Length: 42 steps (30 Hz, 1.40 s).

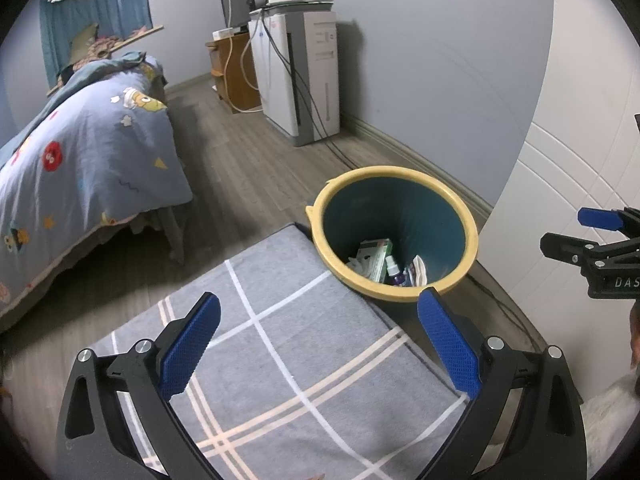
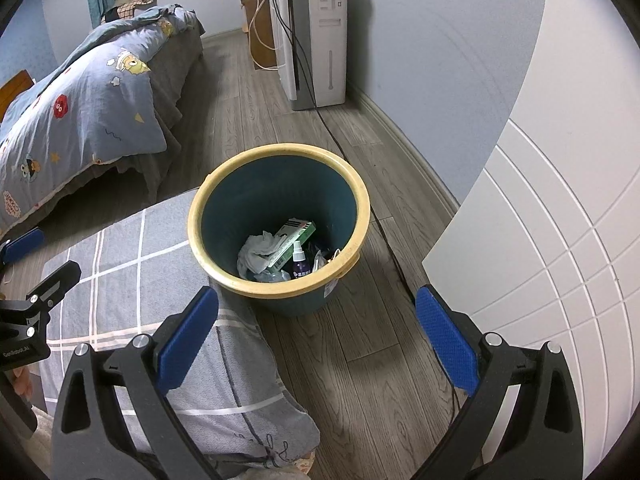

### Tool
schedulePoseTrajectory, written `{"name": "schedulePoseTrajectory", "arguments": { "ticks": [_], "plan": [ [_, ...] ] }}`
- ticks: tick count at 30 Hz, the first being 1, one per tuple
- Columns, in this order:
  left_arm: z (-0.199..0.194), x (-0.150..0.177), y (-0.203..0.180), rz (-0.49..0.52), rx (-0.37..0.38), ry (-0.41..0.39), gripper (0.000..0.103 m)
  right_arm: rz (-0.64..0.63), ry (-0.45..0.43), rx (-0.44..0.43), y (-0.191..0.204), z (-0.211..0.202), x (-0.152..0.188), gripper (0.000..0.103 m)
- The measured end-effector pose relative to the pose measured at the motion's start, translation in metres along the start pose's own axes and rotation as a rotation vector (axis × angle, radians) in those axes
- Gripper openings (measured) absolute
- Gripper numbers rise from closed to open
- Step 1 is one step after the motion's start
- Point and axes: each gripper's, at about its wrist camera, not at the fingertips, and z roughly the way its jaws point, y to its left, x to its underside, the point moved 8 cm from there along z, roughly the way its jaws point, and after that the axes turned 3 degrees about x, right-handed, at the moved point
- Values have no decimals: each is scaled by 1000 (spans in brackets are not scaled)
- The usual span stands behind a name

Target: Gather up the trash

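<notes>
Both our left gripper (image 1: 318, 318) and right gripper (image 2: 316, 312) hung with jaws wide apart and empty over the checked cushion (image 1: 280, 340), beside the bin (image 2: 280, 216) holding the trash (image 2: 280, 252), so we judged a slow retreat safest.

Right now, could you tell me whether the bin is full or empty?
Neither: the bin is partly filled. A box, tissue and small bottle lie at its bottom, well below the rim.

Readable text: two marks, both on claw bodies.
"DAS" on right claw (image 1: 612, 240) body; "GenRobot.AI" on left claw (image 2: 24, 264) body.
</notes>
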Motion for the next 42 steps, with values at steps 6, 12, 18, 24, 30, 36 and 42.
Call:
{"name": "schedulePoseTrajectory", "arguments": {
  "ticks": [6,12,18,24,30,36,42],
  "plan": [
    [0,0,0,0,1,0,98,-2,3,1,1,0,1,97],
    [0,0,-1,0,3,1,98,-4,4,3,1,1,1,97],
    [1,0,-2,1,1,0,98,-4,4,3,1,1,1,97],
    [1,1,-2,0,2,0,98,-5,4,4,1,1,1,97],
    [2,1,-3,3,2,1,98,-4,5,4,1,1,1,97],
    [2,1,-3,1,5,2,98,-5,7,3,1,2,0,97],
    [4,3,-5,2,7,5,98,-4,8,5,0,2,3,97]
  ]
}}
